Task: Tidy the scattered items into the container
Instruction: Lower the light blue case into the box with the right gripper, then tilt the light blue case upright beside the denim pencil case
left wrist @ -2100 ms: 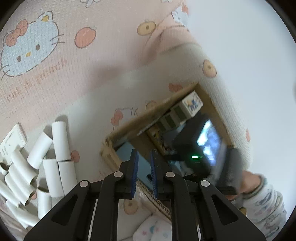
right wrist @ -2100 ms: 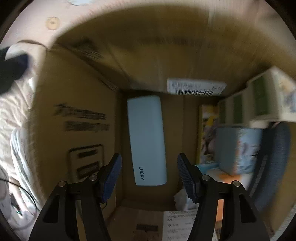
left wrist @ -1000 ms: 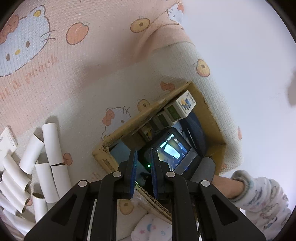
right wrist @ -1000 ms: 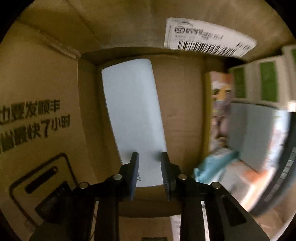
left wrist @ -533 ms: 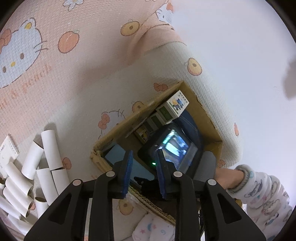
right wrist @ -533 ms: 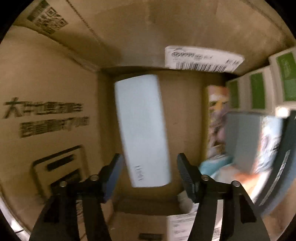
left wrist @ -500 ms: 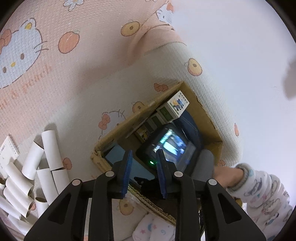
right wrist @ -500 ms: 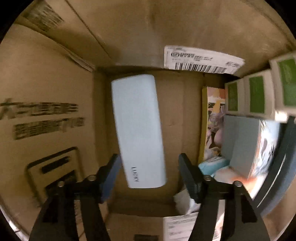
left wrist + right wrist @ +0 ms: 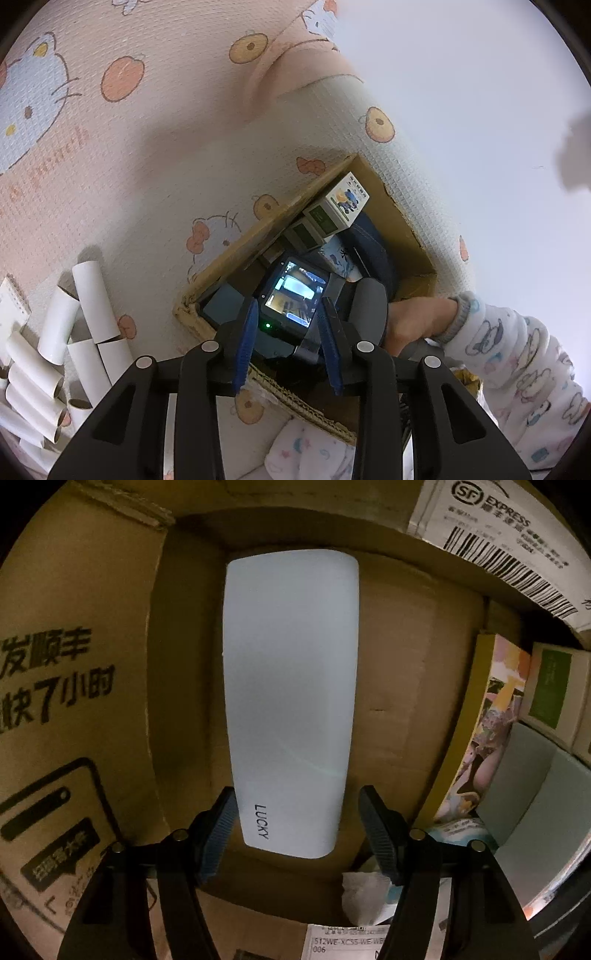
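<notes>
Left wrist view: left tool [image 9: 288, 343] jaws apart, holding nothing, hovering above the cardboard box [image 9: 258, 230] on the cartoon-print bedsheet [image 9: 129, 155]. White paper tubes [image 9: 88, 299] lie scattered beside the box, outside it. The right tool's body and the person's hand [image 9: 410, 321] reach into the box.

Right wrist view: right tool [image 9: 295, 830] jaws apart, straddling but not touching the pale blue case [image 9: 291, 698] marked LUCKY, lying flat on the box floor. Small boxes [image 9: 550, 690] stand at right.

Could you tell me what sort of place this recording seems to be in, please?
Probably a home bedroom: a Hello Kitty bedsheet, a cardboard shipping box resting on it, and a pajama sleeve.
</notes>
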A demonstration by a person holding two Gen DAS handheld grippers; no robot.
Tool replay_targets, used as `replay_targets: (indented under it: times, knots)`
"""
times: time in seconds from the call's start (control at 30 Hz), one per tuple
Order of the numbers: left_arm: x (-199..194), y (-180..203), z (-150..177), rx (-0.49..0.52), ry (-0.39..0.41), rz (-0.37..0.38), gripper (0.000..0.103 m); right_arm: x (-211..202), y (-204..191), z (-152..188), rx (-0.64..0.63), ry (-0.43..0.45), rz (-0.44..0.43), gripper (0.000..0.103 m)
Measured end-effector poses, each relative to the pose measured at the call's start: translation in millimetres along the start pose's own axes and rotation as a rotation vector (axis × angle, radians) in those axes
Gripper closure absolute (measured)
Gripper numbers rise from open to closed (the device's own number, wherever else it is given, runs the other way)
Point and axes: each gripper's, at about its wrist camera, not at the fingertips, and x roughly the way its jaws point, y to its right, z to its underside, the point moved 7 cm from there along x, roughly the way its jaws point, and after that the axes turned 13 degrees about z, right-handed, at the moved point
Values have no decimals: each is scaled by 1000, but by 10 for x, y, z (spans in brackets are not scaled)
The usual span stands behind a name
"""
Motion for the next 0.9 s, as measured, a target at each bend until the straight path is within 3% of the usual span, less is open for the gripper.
replay_targets:
  times: [0.17, 0.3, 0.43, 0.53, 0.63, 0.8, 0.9]
  knots:
    - [49, 2, 22, 1, -13, -8, 66, -117, 126, -40, 128, 32, 87, 39]
    - [49, -6, 54, -4, -17, -9, 66, -219, 119, -162, 137, 99, 143, 39]
    - [24, -42, 65, -14, -17, -33, 66, -121, 197, -193, 245, 60, 51, 41]
    - [-7, -83, 68, -28, -16, -61, 66, -192, 213, -184, 281, 56, 87, 42]
    - [-52, -106, 59, -36, -6, -98, 66, -322, 225, -129, 318, 58, 26, 43]
    - [-73, -46, 82, -56, -11, -137, 63, -755, 255, 75, 407, 100, -156, 44]
    - [-30, 59, 114, -32, -17, -170, 58, -993, 310, 209, 436, 142, -159, 44]
